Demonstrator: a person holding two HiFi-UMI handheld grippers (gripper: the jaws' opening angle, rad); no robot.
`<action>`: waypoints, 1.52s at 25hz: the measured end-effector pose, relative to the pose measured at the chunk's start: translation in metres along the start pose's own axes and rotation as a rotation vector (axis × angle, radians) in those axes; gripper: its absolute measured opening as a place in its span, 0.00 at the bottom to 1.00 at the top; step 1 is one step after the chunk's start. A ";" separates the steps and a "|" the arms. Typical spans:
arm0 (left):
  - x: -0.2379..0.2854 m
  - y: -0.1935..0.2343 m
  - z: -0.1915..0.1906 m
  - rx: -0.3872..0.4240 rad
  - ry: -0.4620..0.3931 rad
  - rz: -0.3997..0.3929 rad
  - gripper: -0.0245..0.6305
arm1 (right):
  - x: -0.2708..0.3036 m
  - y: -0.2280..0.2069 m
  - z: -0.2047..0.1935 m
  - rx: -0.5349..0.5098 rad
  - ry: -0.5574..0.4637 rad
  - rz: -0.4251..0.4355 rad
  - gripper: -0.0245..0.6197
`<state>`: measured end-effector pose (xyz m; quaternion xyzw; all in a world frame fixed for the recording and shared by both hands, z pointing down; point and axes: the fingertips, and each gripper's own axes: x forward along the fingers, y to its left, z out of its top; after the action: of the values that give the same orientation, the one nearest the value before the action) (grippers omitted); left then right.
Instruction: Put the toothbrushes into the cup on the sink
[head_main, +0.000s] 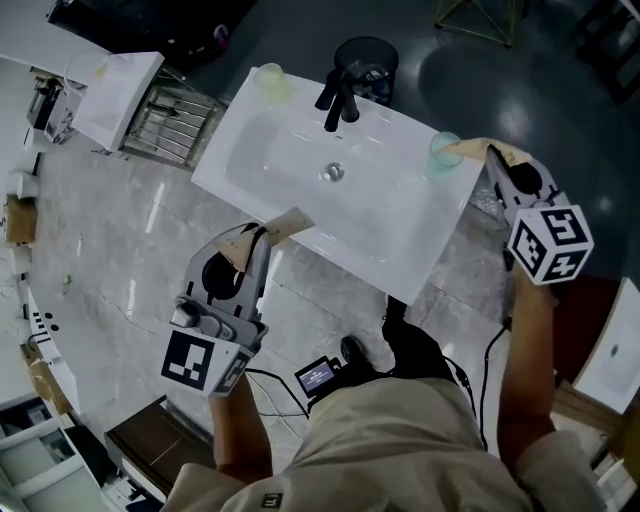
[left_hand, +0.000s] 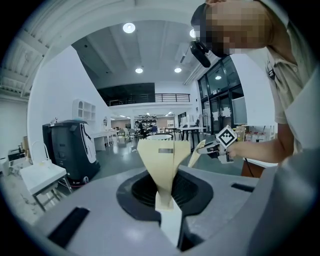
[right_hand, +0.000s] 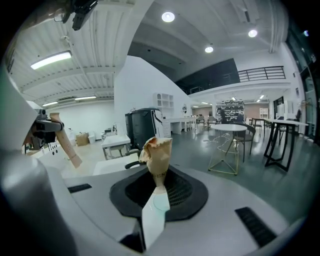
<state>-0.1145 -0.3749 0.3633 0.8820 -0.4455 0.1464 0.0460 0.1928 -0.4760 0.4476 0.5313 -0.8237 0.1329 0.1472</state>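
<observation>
**Both tongs closed over a white basin, two cups on its rim**

The sink is a glossy white rectangular slab with a shallow bowl, a round metal drain and a matte black faucet at its back edge. Two small translucent cups stand on its rim. A pale yellowish cup is at the back corner left of the faucet. A teal-tinted cup is well apart from it at the right-hand corner.

The left gripper has flat beige tapered jaws pressed together along one seam, with nothing between them. Its tip hangs by the basin's near edge. The right gripper has its jaws together too, and their beige tips look wrinkled and empty. They point at the teal cup, but from above I cannot tell whether they touch it.

Each tool has a grey plastic body and a cube with black-and-white square markers.

Behind the faucet sits a dark round basket whose contents are too dark to make out. The polished marble floor reflects the lights.
</observation>
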 end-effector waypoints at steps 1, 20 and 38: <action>0.005 0.001 -0.003 -0.003 0.005 -0.001 0.10 | 0.007 -0.003 -0.005 0.002 0.009 -0.001 0.10; 0.048 0.015 -0.031 -0.077 0.019 -0.017 0.10 | 0.080 -0.026 -0.078 0.031 0.145 -0.002 0.10; 0.052 0.026 -0.035 -0.090 0.018 -0.025 0.10 | 0.097 -0.023 -0.102 0.063 0.197 -0.003 0.17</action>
<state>-0.1135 -0.4230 0.4110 0.8832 -0.4402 0.1336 0.0913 0.1866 -0.5282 0.5798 0.5211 -0.7998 0.2104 0.2109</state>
